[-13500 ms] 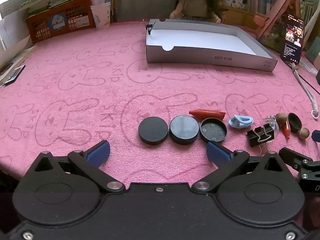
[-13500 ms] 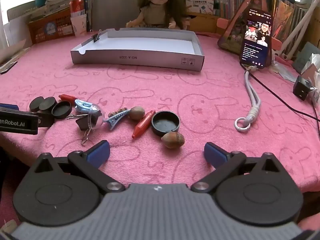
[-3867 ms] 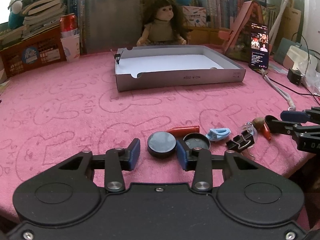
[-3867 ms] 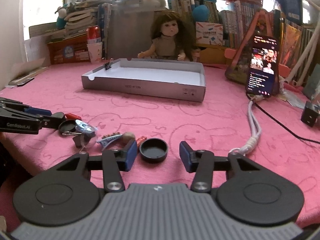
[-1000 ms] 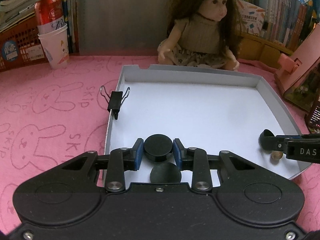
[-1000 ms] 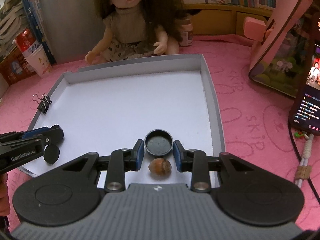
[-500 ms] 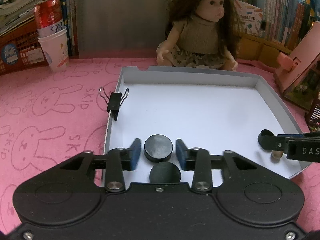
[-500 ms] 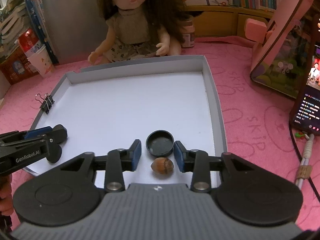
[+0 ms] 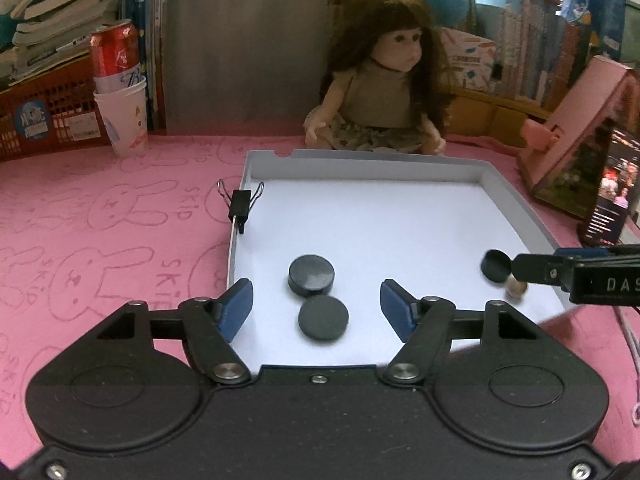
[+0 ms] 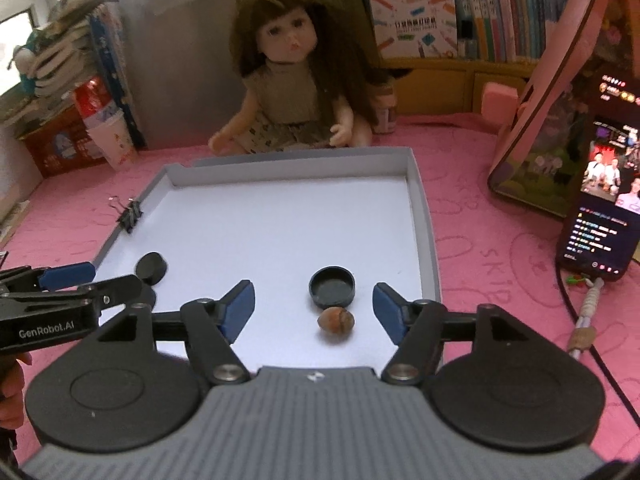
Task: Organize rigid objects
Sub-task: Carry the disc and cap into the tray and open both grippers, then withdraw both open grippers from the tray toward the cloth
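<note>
A shallow grey tray (image 9: pixel 516 208) (image 10: pixel 424 216) lies on the pink cloth. In the left wrist view two black round lids (image 9: pixel 311 274) (image 9: pixel 323 317) lie inside near its front left. My left gripper (image 9: pixel 316 308) is open and empty just behind them. In the right wrist view an upturned black cap (image 10: pixel 332 286) and an acorn (image 10: pixel 335 320) lie inside near the tray's front right. My right gripper (image 10: pixel 314 306) is open and empty around them, not touching. Each gripper shows side-on in the other view.
A black binder clip (image 9: pixel 240 205) is clipped on the tray's left wall. A doll (image 9: pixel 380 92) sits behind the tray. A cup with a red can (image 9: pixel 120 92) stands back left. A lit phone (image 10: pixel 600 200) and its cable (image 10: pixel 580 320) are at right.
Both grippers have opened wide and let go: the left one of a black lid, the right one of the black cap. Both have pulled back and risen a little.
</note>
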